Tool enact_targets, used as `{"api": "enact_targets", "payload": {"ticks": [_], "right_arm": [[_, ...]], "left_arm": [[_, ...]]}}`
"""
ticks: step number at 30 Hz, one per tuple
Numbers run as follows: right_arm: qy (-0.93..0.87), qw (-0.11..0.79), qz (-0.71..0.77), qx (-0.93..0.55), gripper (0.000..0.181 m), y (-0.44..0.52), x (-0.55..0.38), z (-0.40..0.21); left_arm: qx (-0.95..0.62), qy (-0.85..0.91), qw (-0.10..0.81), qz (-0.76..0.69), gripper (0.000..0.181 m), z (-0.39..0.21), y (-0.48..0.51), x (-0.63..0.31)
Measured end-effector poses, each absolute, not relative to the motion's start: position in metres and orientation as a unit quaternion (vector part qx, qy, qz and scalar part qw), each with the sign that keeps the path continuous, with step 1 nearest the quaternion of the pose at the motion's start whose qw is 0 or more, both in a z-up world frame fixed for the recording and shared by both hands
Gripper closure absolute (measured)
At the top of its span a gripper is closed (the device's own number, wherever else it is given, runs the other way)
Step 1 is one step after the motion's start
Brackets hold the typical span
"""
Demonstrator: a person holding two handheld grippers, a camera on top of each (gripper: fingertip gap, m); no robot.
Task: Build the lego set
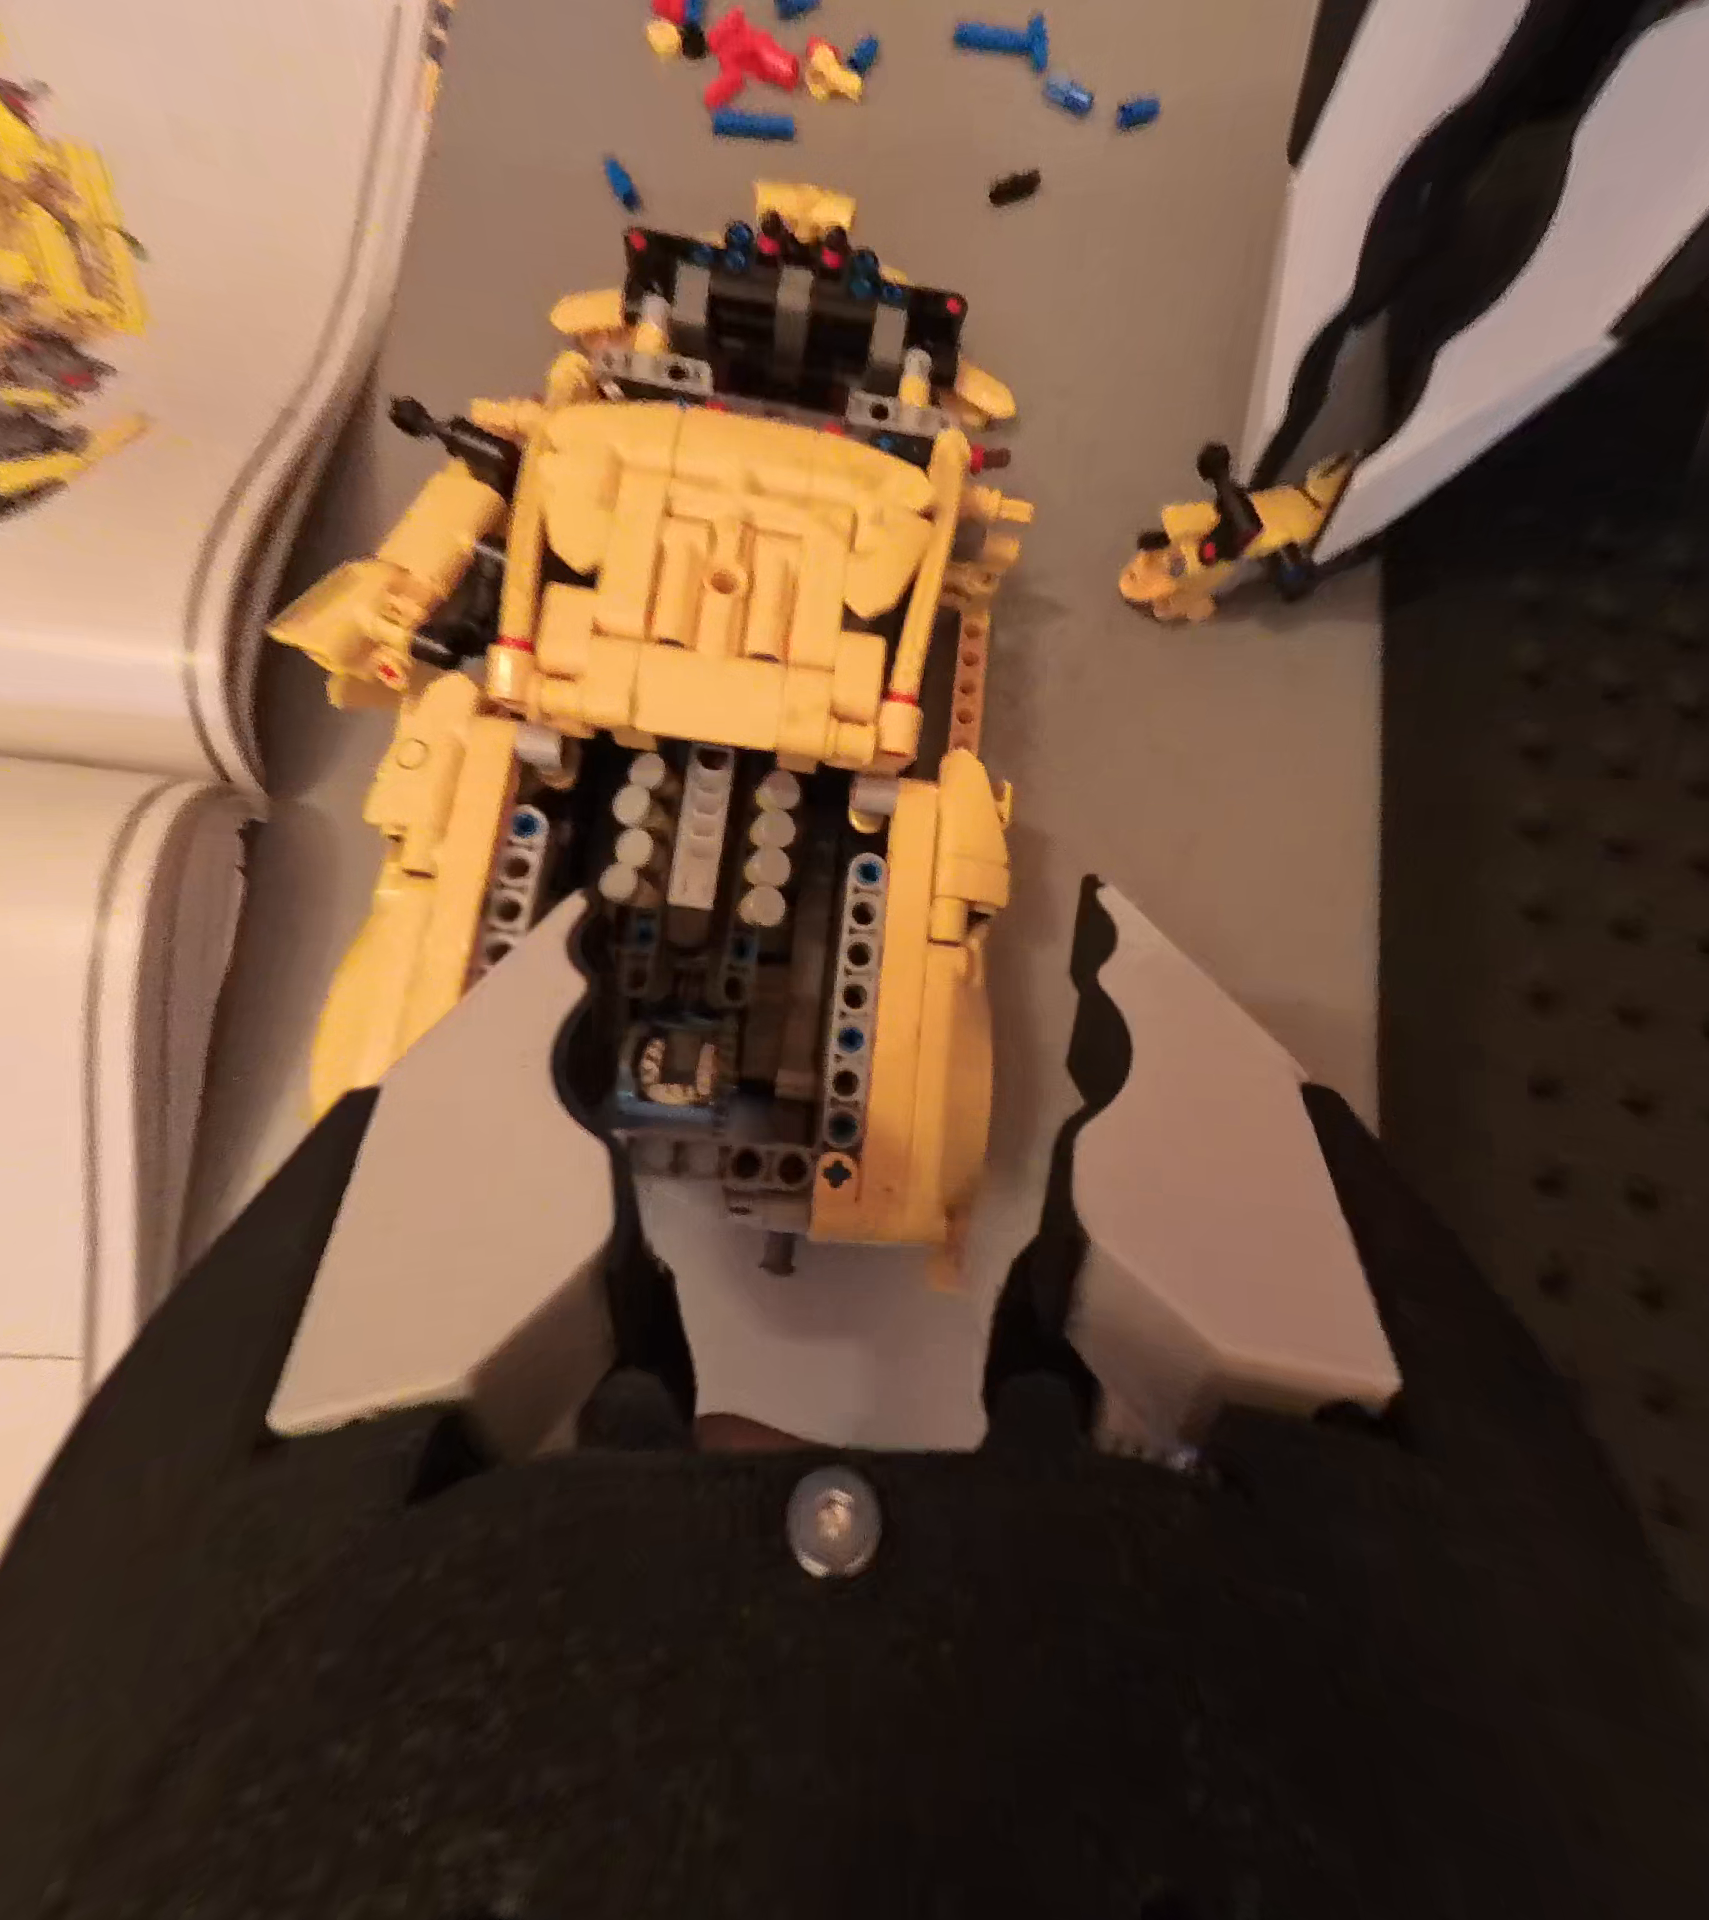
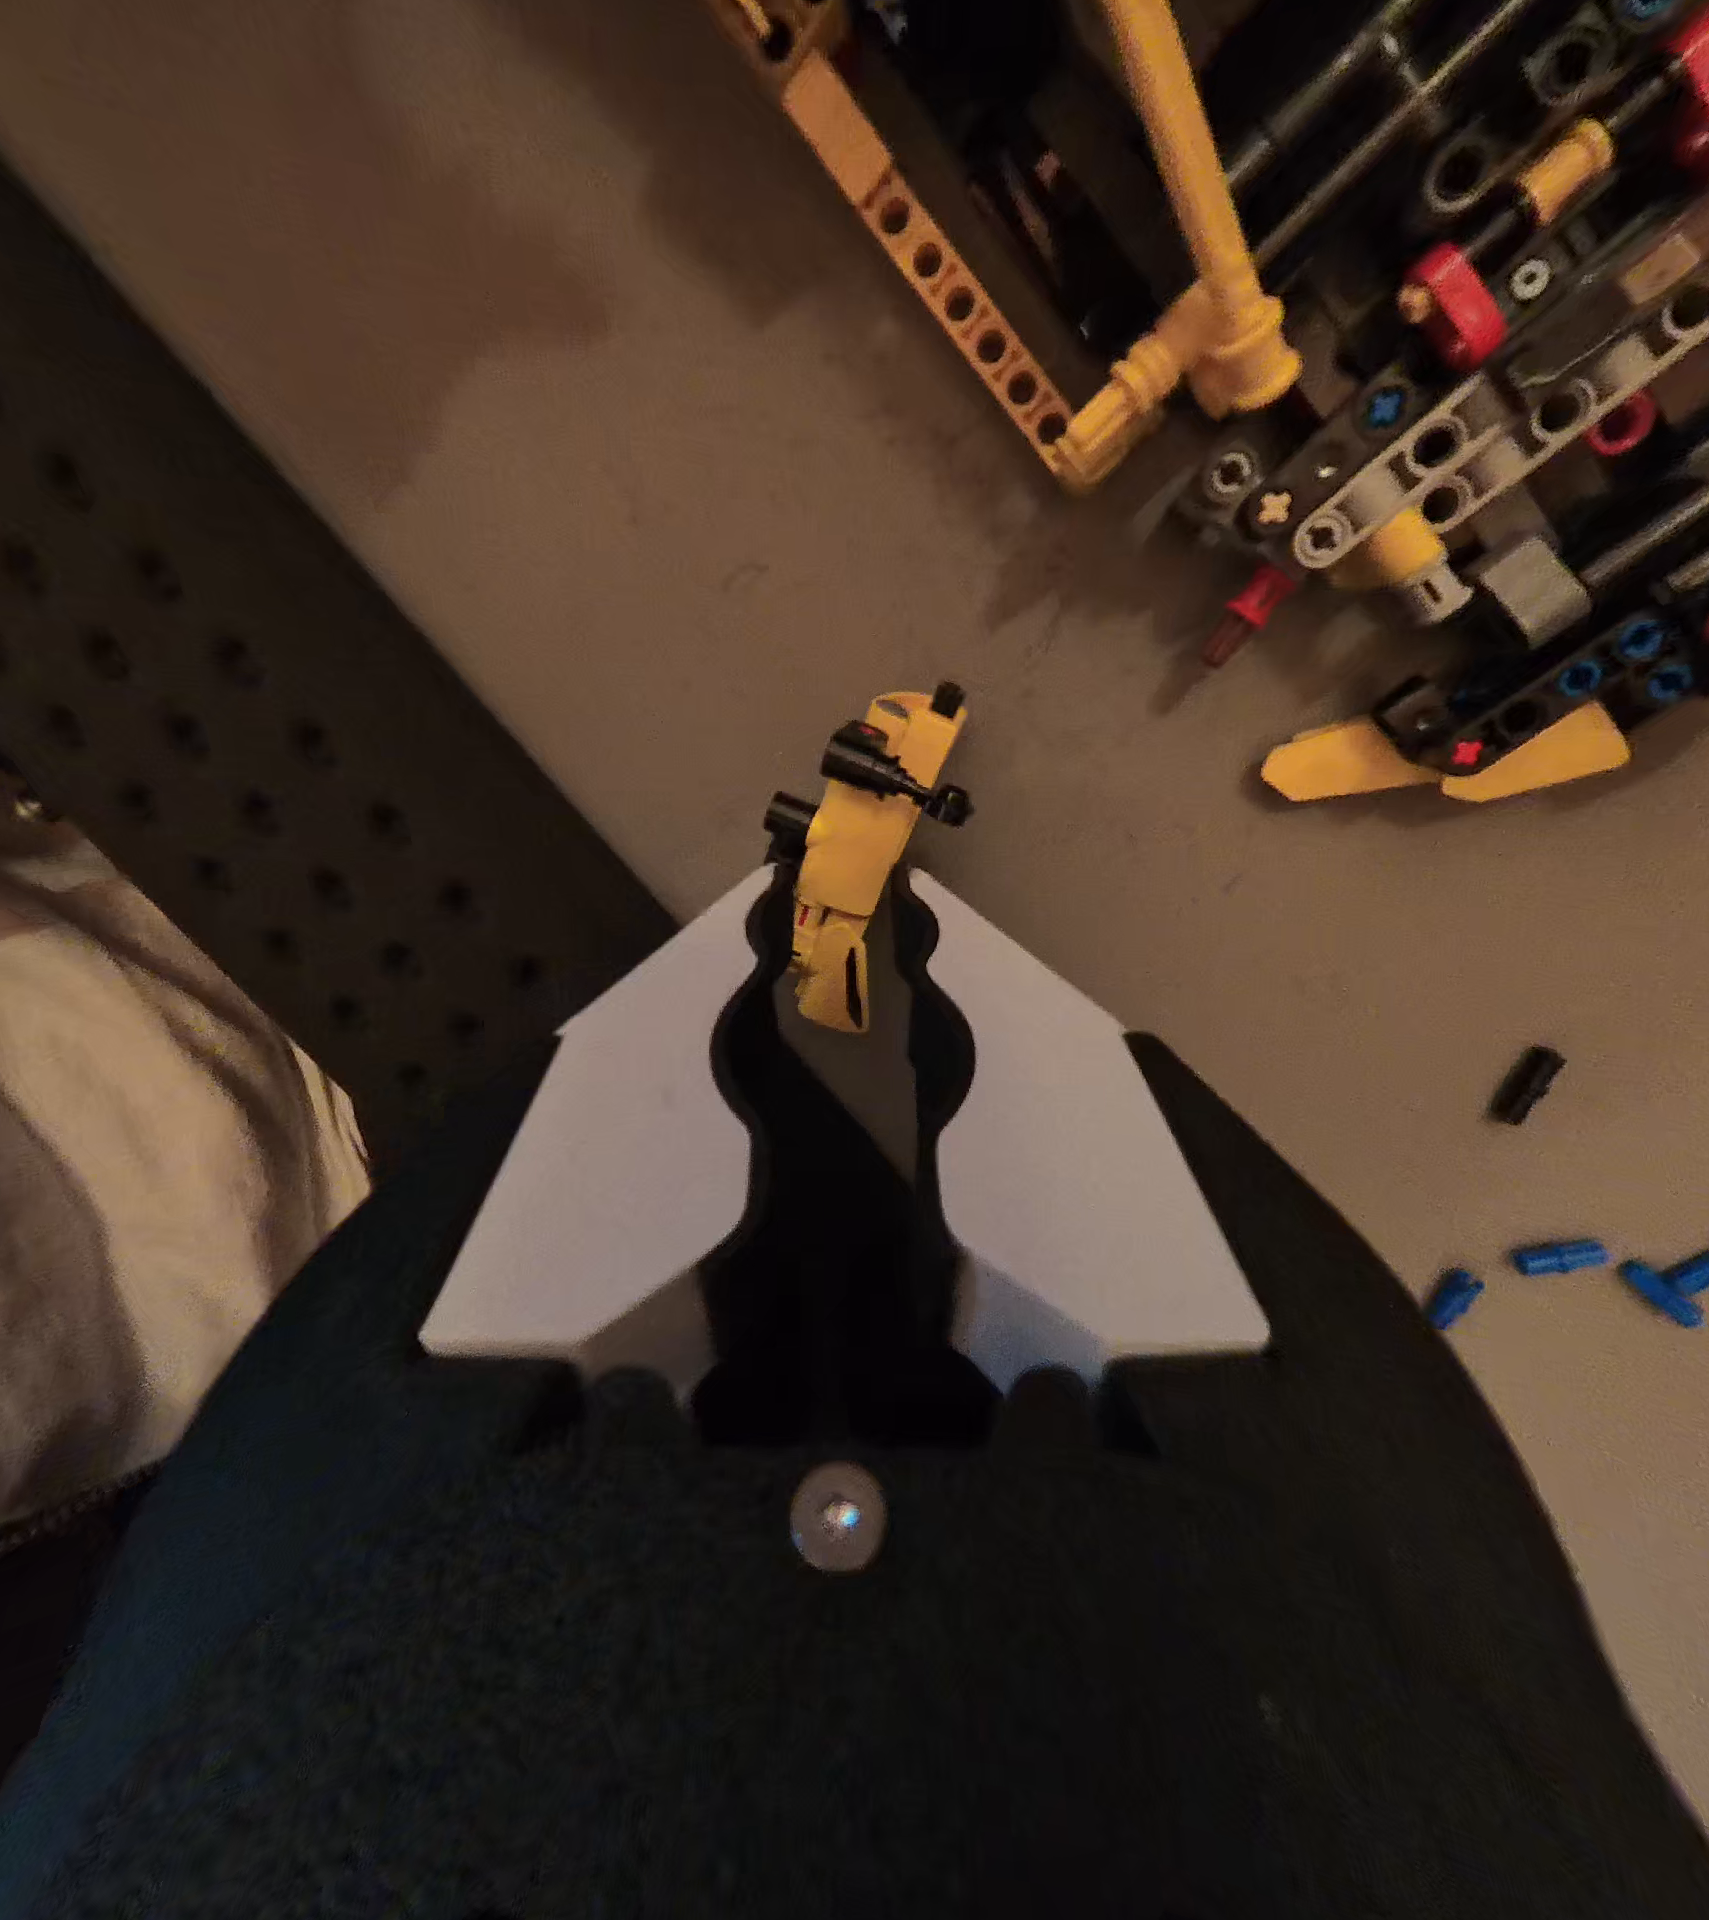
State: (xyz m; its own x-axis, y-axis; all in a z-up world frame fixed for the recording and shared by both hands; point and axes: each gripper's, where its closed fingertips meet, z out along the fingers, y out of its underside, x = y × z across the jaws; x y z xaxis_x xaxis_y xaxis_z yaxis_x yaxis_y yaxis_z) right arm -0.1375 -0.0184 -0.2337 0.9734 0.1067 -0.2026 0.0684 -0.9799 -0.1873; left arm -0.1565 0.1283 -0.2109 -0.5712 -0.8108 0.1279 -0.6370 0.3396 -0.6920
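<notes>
Left claw (image 1: pixel 829 904) wide apart over yellow lego car (image 1: pixel 725 665); right claw (image 2: pixel 839 883) clamped on small yellow sub-assembly (image 2: pixel 865 842) above grey desk (image 2: pixel 517 416).

— What does the build look like?
— A partly built yellow car model (image 1: pixel 725 582) lies flat on a grey mat, nose toward the far side, its engine bay open at the near end showing pale cylinders and grey beams.

— Other pieces?
— A small yellow sub-assembly (image 2: pixel 855 862) with black pins stands upright to the car's right. Loose blue, red and black pins (image 1: pixel 756 62) lie scattered beyond the car's far end.
</notes>
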Motion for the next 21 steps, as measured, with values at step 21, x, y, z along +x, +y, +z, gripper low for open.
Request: {"api": "enact_targets", "payload": {"ticks": [21], "right_arm": [[-0.242,0.292,0.322,-0.868,0.165,-0.003,-0.19,-0.152]], "left_arm": [[-0.278,0.774,0.044,-0.567,0.146,-0.161,0.005,-0.196]]}}
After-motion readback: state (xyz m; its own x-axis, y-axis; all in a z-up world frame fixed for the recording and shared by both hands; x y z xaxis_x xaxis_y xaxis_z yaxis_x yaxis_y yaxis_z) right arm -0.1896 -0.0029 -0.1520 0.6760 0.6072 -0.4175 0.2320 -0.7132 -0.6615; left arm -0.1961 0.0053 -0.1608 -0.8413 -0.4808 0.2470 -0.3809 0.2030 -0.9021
